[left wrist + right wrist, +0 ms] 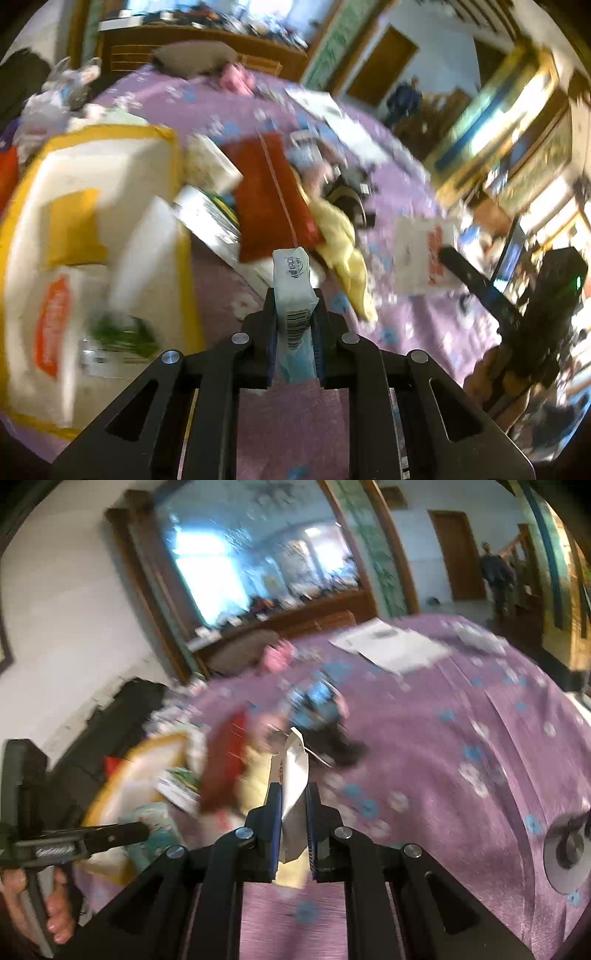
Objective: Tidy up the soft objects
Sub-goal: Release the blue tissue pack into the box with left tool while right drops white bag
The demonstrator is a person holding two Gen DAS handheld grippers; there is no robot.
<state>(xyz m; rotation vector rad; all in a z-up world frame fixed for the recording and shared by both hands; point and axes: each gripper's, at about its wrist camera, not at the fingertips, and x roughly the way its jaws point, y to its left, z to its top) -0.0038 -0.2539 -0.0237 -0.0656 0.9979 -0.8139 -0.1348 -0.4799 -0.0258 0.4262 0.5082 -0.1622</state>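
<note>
My left gripper [294,314] is shut on a light blue and white soft packet [293,288] with a barcode, held above the purple bedspread [406,332]. My right gripper [294,812] is shut on a white soft packet with red print [293,775]; the same packet and gripper show at the right of the left wrist view [424,254]. A yellow-edged white bag [92,229] lies at the left with packets inside. A red packet [271,195] and a yellow cloth [343,243] lie in the pile ahead.
White papers [395,646] lie on the far side of the bed. A grey pillow [195,55] and pink item [234,77] sit by the wooden headboard with mirror [258,565]. Dark items [332,742] lie mid-bed. A metal disc [565,853] is at the right.
</note>
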